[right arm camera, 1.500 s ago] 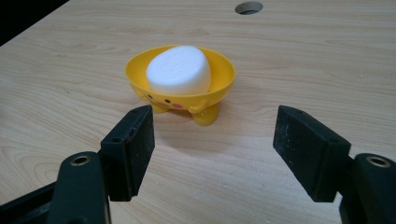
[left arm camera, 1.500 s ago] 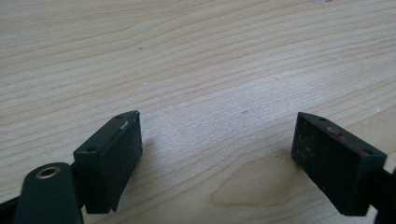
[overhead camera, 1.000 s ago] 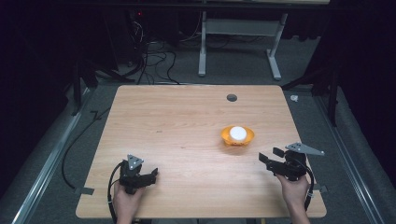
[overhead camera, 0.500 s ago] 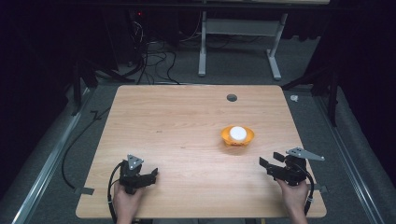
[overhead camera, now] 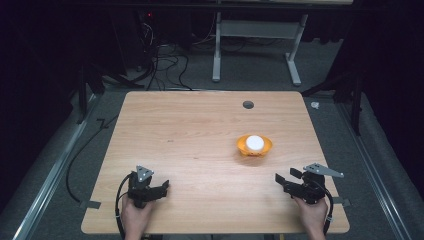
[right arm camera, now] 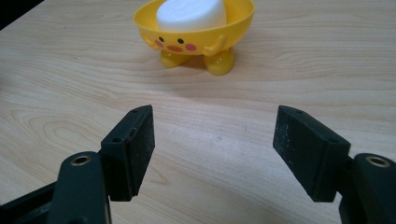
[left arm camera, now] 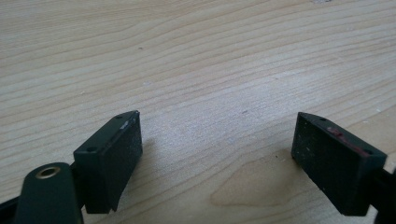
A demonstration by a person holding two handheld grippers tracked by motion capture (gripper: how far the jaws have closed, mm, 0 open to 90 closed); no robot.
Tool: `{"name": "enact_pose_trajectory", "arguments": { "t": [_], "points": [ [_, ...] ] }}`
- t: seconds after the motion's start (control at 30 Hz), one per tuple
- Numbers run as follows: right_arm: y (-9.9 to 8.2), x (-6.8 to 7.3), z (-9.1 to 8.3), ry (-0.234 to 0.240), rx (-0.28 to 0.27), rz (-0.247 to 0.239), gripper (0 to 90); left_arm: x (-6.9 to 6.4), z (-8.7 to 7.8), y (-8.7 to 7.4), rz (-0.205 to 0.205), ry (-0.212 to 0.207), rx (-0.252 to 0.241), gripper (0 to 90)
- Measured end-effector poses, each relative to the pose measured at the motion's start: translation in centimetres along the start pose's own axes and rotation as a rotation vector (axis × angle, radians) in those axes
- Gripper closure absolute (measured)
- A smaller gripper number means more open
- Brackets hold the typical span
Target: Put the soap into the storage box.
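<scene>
Yellow bowl (overhead camera: pixel 254 146) with a little face stands on the wooden bench (overhead camera: pixel 190 145), and a white round thing (overhead camera: pixel 254 142) sits inside it. Near it, the right hand-held gripper (overhead camera: pixel 286 179) has its jaws apart, holding nothing. Well apart, the left hand-held gripper (overhead camera: pixel 162 187) is also apart and empty.

A pale wooden table with one small bowl on it

The light-grained rectangular wooden table (overhead camera: pixel 200 150) stands on grey carpeted floor (overhead camera: pixel 380 165), with a small dark round hole (overhead camera: pixel 248 105) near its far edge. Right of centre sits a yellow plastic footed bowl with a painted cartoon face (right arm camera: pixel 196 35), standing upright on its stubby feet; a white round puck-like object (right arm camera: pixel 191 14) rests inside it. Strips of grey tape (overhead camera: pixel 91 204) mark the near corners.
</scene>
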State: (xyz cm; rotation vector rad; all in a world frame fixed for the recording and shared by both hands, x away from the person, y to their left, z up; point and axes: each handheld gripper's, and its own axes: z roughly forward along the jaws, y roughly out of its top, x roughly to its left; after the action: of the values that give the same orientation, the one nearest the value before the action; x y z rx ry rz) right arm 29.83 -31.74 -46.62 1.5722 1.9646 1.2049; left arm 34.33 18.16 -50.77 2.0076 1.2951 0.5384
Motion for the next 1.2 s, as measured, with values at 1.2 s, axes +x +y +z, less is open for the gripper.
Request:
{"name": "enact_pose_trajectory", "arguments": {
  "t": [1.2],
  "points": [
    [-2.7, 3.1, 3.5, -0.088, 0.112, -0.172, 28.9, 0.0, 0.0, 0.0, 0.0, 0.0, 0.001, 16.7]
  ]
}}
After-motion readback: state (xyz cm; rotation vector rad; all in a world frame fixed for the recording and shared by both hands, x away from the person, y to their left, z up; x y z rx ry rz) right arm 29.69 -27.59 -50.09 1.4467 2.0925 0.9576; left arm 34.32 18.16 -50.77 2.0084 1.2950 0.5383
